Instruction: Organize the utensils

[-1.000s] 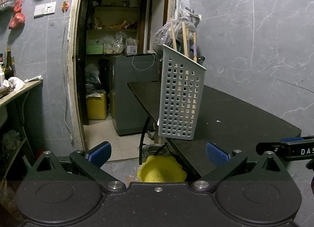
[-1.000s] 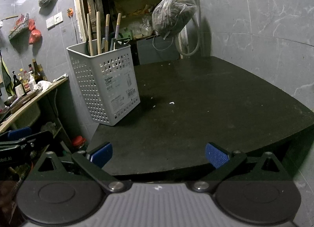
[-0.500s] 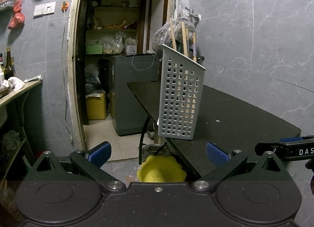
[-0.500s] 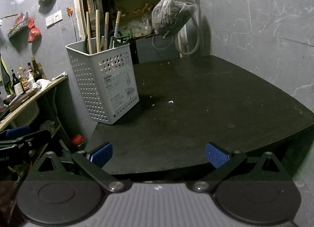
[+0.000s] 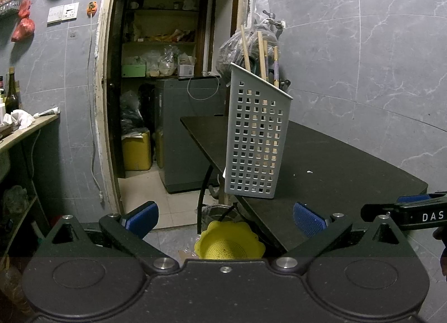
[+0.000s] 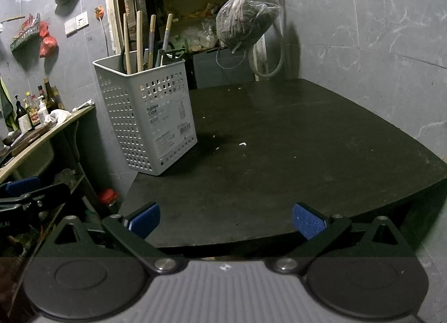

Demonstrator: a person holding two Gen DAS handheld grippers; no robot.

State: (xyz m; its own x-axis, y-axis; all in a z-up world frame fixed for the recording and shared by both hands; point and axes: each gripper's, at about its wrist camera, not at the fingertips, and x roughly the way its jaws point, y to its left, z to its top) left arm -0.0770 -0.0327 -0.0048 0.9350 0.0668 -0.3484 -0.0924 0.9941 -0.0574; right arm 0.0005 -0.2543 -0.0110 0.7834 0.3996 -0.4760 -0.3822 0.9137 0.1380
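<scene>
A white perforated basket (image 6: 148,116) stands on the left part of the black table (image 6: 293,155), with several wooden-handled utensils (image 6: 139,41) upright in it. In the left wrist view the same basket (image 5: 255,138) sits at the table's near left corner, utensil handles (image 5: 261,55) poking out. My right gripper (image 6: 225,221) is open over the table's front edge, nothing between its blue pads. My left gripper (image 5: 225,219) is open too, held off the table's left side and well short of the basket. The other gripper's tip shows at each view's edge.
A yellow colander (image 5: 229,243) lies on the floor below the left gripper. A bag (image 6: 247,20) hangs from a wall tap behind the table. A shelf with bottles (image 6: 30,112) runs along the left wall. An open doorway (image 5: 167,99) leads to a storeroom.
Both views have drifted slightly; the right gripper has eased a little to the right and back. Both grippers stay open and empty.
</scene>
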